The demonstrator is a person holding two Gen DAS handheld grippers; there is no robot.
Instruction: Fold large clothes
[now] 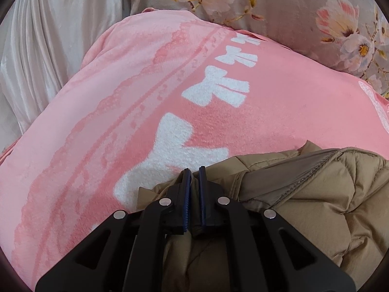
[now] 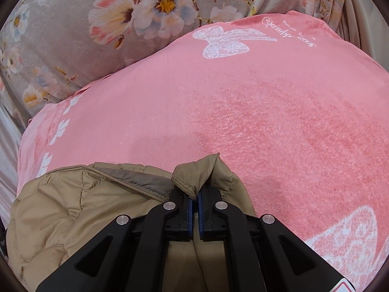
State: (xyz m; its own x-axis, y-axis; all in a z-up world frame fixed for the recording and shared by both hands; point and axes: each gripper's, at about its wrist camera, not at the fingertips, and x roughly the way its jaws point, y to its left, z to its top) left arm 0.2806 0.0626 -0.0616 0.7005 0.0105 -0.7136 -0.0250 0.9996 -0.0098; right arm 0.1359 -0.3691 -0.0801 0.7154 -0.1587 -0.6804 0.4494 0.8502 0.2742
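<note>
One jacket (image 1: pixel 316 194), one blanket (image 1: pixel 121 97), two tongs (image 1: pixel 194 170).

Left gripper (image 1: pixel 194 170): black plastic linkage arms, each carrying a round silver pivot pin; inner finger faces were lined with ribbed blue pads. Right gripper (image 2: pixel 194 196): identical build, plus a red-and-white label at its lower right corner.

White cursive lettering is seen on the pink blanket (image 2: pixel 243 112) beside a white butterfly (image 2: pixel 228 41), upside down and too small to be read. A red-edged sticker (image 2: pixel 346 287) cannot be made out.
</note>
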